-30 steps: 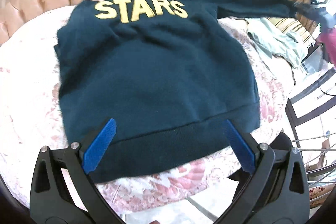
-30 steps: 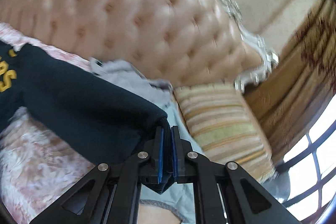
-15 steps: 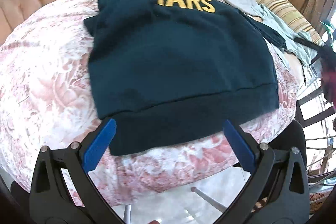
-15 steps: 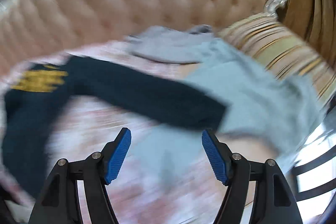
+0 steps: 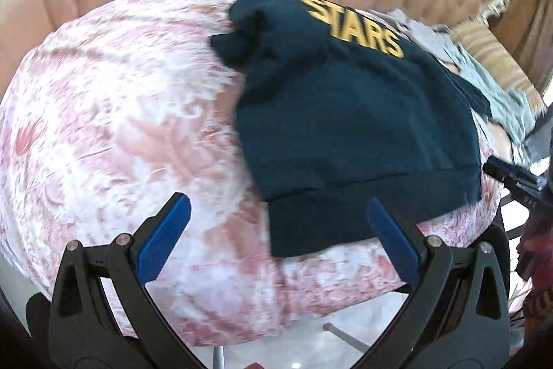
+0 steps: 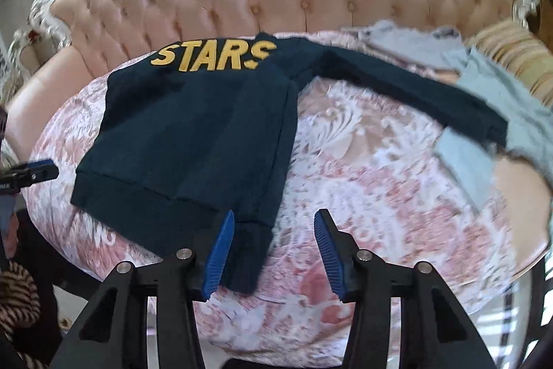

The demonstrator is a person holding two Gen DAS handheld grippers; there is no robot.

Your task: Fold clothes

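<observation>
Right gripper [image 6: 273,251], jaws closing, empty | I see sweatshirt [image 6: 193,134] hem corner lower centre, probably nearest | left gripper [image 5: 276,237] wide, empty

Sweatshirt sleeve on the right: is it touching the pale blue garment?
Touching. The right wrist view shows the navy STARS sweatshirt's outstretched sleeve ending with its cuff lying on the pale blue garment, overlapping its edge.

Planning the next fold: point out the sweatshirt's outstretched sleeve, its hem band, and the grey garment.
outstretched sleeve [image 6: 408,85], right wrist view, mid-length of the sleeve.
hem band [image 5: 363,213], left wrist view, middle of the ribbed band.
grey garment [image 6: 466,161], right wrist view, its lower flap.
</observation>
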